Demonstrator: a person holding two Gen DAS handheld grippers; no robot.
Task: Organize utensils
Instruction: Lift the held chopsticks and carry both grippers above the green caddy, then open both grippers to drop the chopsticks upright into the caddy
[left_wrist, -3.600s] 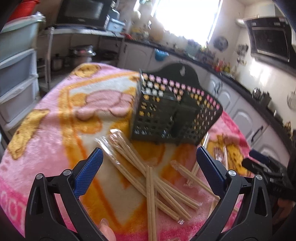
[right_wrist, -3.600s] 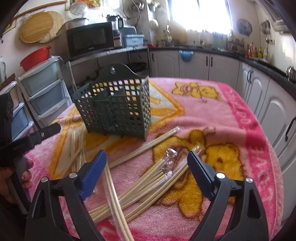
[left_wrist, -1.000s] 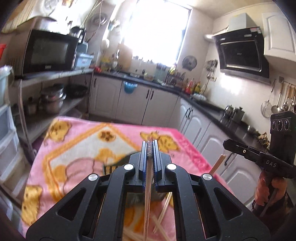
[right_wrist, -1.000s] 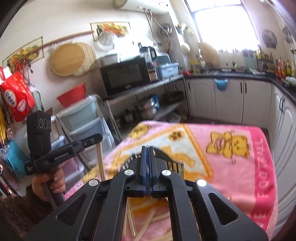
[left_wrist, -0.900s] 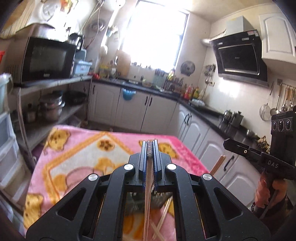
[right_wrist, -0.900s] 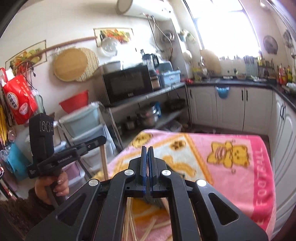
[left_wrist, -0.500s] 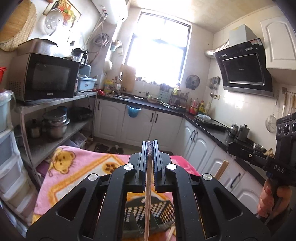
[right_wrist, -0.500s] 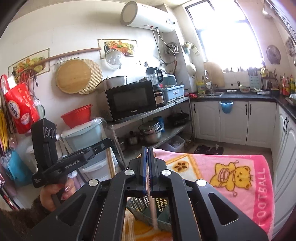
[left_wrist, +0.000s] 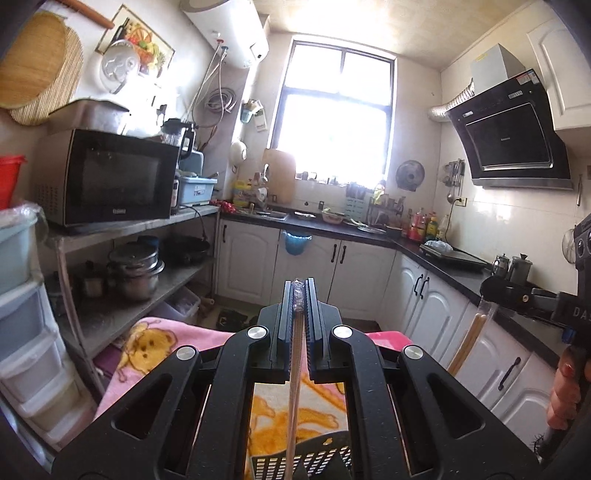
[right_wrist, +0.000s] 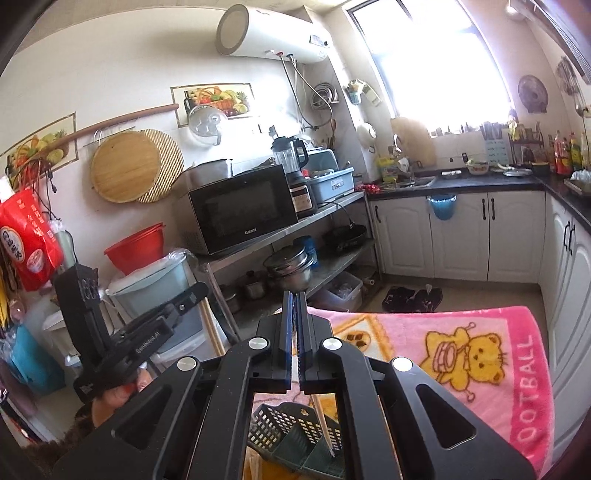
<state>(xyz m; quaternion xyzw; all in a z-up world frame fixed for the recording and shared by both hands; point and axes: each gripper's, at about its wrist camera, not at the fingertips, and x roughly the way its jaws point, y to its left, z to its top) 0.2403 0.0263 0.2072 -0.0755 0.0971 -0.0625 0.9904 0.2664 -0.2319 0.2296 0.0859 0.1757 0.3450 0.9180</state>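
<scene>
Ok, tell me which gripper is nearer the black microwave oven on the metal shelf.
Left. The left gripper, shut on wrapped chopsticks, is on the side toward the black microwave; the right gripper, gripping a second chopstick pair, is toward the white cabinets.

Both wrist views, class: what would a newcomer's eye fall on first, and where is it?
Most striking is the left gripper, shut on a wrapped pair of chopsticks hanging toward the dark utensil basket on the pink bear blanket. The right gripper likewise pinches chopsticks above that basket. Behind, a bright window floods the kitchen.
</scene>
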